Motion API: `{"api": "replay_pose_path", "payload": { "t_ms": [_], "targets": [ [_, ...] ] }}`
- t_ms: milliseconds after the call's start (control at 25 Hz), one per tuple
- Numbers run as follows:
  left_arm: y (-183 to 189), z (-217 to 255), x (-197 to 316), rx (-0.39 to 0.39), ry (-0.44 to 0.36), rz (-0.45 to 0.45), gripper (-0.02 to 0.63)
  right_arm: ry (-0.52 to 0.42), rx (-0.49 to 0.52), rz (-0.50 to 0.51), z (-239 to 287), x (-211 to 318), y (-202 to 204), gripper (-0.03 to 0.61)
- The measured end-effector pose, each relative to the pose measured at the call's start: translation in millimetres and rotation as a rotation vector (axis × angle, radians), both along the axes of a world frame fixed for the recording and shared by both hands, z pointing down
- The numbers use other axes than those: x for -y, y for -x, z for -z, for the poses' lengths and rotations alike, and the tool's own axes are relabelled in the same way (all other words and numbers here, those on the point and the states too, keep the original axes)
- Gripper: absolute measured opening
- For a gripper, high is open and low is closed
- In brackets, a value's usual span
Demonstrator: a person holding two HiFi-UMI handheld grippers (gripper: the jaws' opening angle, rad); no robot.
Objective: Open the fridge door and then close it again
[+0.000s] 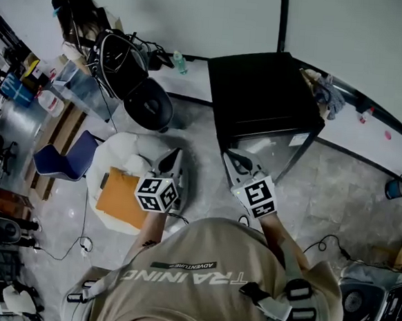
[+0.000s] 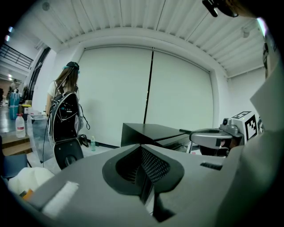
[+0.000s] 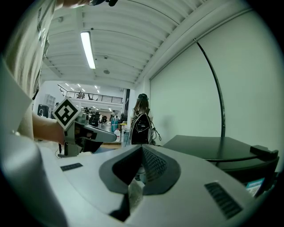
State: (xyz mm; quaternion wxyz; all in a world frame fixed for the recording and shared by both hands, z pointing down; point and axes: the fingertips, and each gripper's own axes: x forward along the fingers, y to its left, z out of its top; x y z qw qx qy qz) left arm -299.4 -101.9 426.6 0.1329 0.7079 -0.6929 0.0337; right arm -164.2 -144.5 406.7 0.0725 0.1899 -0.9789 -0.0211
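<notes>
A black mini fridge (image 1: 262, 92) stands against the white wall, and its glass-fronted door (image 1: 279, 150) looks shut. Both grippers are held low in front of the person, short of the fridge and touching nothing. My left gripper (image 1: 172, 155) points up at the floor left of the fridge, jaws shut and empty. My right gripper (image 1: 231, 156) points at the door's lower left corner, jaws together and empty. The left gripper view has the fridge (image 2: 151, 131) ahead beyond the shut jaws (image 2: 144, 156). The fridge top (image 3: 213, 148) sits to the right in the right gripper view.
A white sack (image 1: 121, 164) with an orange envelope (image 1: 120, 198) lies left of the grippers. A black bag (image 1: 148, 107) and a backpack (image 1: 120, 58) sit further back. A person (image 1: 78, 8) stands at far left. A crumpled cloth (image 1: 327, 93) lies on the fridge's right end. Cables trail on the floor.
</notes>
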Motion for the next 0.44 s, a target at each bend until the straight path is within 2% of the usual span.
{"api": "replay_pose_path", "payload": {
  "t_ms": [440],
  "targets": [
    [-10, -14, 17, -0.014, 0.004, -0.005, 0.002, -0.005, -0.009, -0.015, -11, 15, -13, -0.005]
  ]
}}
